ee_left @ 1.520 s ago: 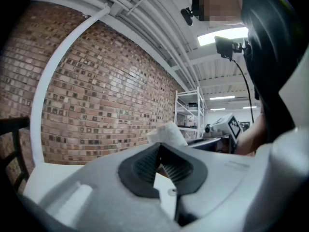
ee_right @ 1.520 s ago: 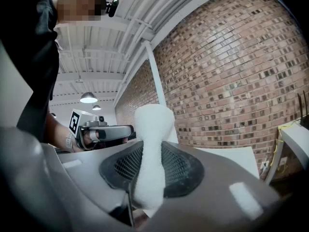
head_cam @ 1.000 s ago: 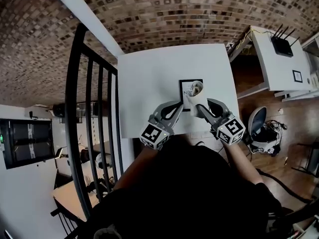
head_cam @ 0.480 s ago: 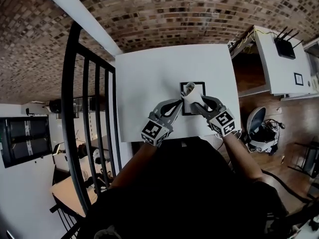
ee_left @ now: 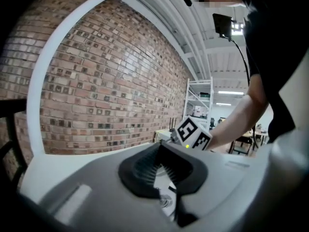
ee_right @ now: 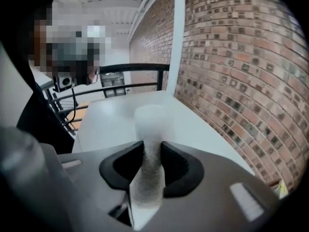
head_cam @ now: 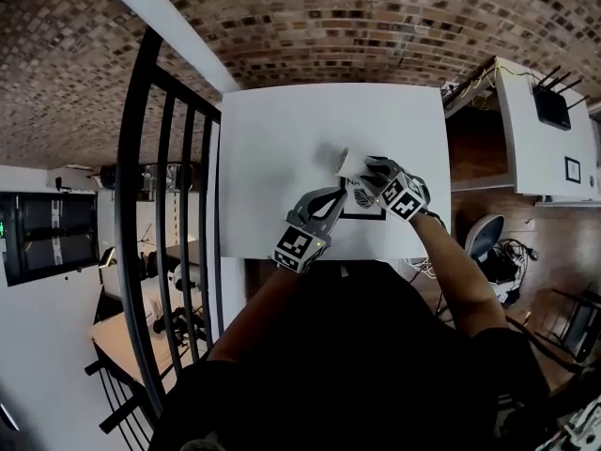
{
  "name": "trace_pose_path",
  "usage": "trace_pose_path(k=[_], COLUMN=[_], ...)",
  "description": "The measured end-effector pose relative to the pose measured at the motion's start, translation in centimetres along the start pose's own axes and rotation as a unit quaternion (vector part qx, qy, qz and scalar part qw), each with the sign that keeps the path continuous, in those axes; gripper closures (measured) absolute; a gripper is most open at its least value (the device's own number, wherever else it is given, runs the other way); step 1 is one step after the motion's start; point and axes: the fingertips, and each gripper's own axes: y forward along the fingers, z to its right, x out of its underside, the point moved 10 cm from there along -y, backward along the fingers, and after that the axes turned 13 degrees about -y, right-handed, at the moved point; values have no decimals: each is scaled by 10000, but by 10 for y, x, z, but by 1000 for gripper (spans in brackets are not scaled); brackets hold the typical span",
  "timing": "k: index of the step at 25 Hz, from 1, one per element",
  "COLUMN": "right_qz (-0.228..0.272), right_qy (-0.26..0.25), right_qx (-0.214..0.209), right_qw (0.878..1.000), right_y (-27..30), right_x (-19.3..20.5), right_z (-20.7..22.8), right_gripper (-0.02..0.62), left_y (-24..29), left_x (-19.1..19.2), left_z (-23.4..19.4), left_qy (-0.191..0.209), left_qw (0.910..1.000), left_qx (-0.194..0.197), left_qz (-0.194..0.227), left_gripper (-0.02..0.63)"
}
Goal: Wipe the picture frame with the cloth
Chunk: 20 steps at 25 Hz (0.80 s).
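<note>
The black-edged picture frame lies flat near the front of the white table. My left gripper reaches in from the left, its jaws shut on the frame's left edge; the frame's print shows between the pads. My right gripper is shut on a white cloth, which rests at the frame's far left corner. In the right gripper view the cloth stands up between the jaws of my right gripper. The right gripper's marker cube sits just beyond my left gripper.
A black metal railing runs along the table's left side. Brick surface lies beyond the far edge. To the right stand a white shelf with a router and an office chair on the wooden floor.
My right gripper has carried the cloth from over the middle of the frame toward its far left corner. The left gripper has kept its hold on the frame's left edge.
</note>
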Motion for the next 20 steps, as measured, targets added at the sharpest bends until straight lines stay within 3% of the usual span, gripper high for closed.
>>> trace_pose_path(k=[6,10,16,20], right_qz=[-879,-1238,-1587,-1606], right_qy=[-983,-1520,-1202,-1202], right_qx=[-747,-964,-1441,-1636], right_qw=[9884,9759,9693,9659], right_y=[47,72,97,97], right_x=[-10,-20,-6,-7], right_z=[21,29,22,6], right_gripper=[482,483,486,488], left_y=[7,5,12,22], left_x=[0,9,15,23], left_z=[-1,-8,-16,-28], left_qy=[-82,-12,-84,-226], left_qw=[9997,9987,9977,9960], left_qx=[-243,-501,-672,-769], left_qz=[10,26,-48,-401], left_gripper=[604,604,604,604])
